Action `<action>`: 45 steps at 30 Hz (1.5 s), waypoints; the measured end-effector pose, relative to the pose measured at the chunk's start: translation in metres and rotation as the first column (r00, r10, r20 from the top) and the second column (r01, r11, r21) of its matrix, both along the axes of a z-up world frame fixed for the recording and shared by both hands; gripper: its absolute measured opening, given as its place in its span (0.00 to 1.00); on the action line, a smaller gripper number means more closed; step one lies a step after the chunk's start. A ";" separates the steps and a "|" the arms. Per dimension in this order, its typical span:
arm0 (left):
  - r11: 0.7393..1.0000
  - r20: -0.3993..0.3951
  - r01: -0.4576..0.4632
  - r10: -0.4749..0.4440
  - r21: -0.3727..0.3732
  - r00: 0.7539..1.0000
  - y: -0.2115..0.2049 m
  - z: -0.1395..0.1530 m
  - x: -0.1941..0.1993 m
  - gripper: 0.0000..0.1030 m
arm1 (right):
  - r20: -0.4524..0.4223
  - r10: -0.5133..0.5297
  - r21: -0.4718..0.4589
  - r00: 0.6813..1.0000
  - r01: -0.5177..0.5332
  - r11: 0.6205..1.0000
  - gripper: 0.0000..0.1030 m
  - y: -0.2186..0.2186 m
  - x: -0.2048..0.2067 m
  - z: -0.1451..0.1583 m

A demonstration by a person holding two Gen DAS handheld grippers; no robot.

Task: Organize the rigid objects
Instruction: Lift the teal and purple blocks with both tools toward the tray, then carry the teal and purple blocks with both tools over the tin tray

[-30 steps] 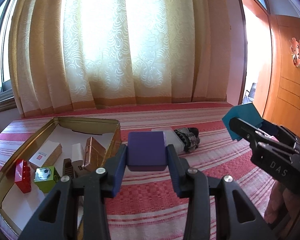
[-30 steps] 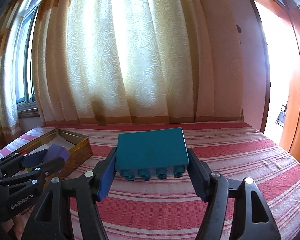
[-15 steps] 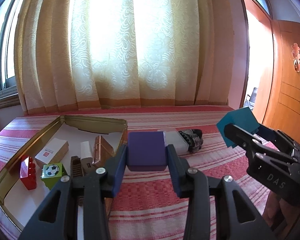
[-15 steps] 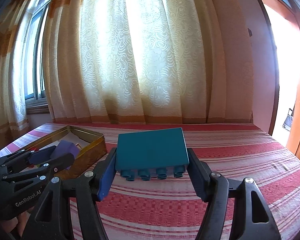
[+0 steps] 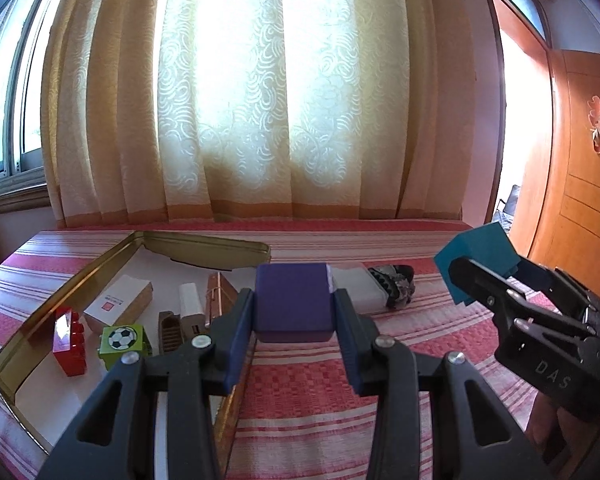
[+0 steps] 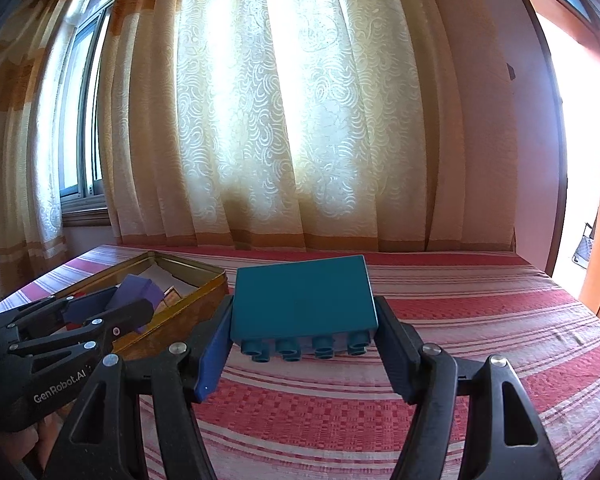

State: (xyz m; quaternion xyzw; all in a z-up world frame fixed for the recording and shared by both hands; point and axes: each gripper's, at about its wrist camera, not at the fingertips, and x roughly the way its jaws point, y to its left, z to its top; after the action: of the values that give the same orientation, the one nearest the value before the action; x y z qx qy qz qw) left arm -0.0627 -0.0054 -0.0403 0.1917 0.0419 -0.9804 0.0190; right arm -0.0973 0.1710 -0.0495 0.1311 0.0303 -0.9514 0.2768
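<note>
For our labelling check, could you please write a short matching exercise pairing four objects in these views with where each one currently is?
Things:
1. purple block
2. teal brick
3. red brick
4. soccer-ball cube

Places:
A. inside the gold tin, nearest its left wall
B. between the right gripper fingers
C. inside the tin, just right of the red brick
D. between the left gripper fingers

Pairs: 1-D, 2-B, 3-A, 4-C
</note>
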 end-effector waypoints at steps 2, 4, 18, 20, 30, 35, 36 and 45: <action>1.000 0.001 0.001 -0.001 0.000 1.000 -0.001 0.000 0.000 0.38 | -0.001 0.003 -0.001 1.000 -0.003 1.000 0.66 -0.001 0.000 0.000; 1.000 0.000 -0.001 0.001 0.003 1.000 -0.002 0.000 0.001 0.38 | -0.003 0.005 -0.001 1.000 -0.005 1.000 0.66 -0.002 0.001 0.000; 1.000 -0.002 -0.009 0.009 0.023 1.000 -0.015 -0.001 0.007 0.38 | -0.007 0.033 -0.001 0.999 -0.033 0.999 0.66 -0.011 0.008 0.000; 1.000 -0.003 -0.008 0.009 0.027 1.000 -0.019 -0.001 0.008 0.38 | -0.007 0.041 0.000 0.999 -0.041 0.999 0.66 -0.013 0.009 0.000; 0.999 -0.009 -0.009 0.009 0.039 1.000 -0.028 0.000 0.014 0.38 | -0.015 0.085 0.010 0.996 -0.085 0.996 0.66 -0.031 0.018 0.000; 0.998 -0.011 -0.024 0.025 0.058 1.000 -0.038 0.000 0.017 0.38 | -0.015 0.106 0.013 0.994 -0.105 0.994 0.66 -0.039 0.021 0.000; 0.998 -0.011 -0.027 0.028 0.059 1.000 -0.039 -0.001 0.017 0.38 | -0.014 0.110 0.013 0.994 -0.109 0.994 0.66 -0.040 0.021 0.000; 0.997 -0.010 -0.044 0.044 0.070 0.999 -0.050 -0.001 0.020 0.38 | -0.011 0.140 0.017 0.990 -0.139 0.990 0.66 -0.052 0.028 0.000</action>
State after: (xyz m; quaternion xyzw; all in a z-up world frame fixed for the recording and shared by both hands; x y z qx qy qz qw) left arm -0.0432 -0.0558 -0.0413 0.1855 0.0805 -0.9788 0.0337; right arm -0.0693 0.1187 -0.0498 0.1250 0.0488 -0.9303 0.3414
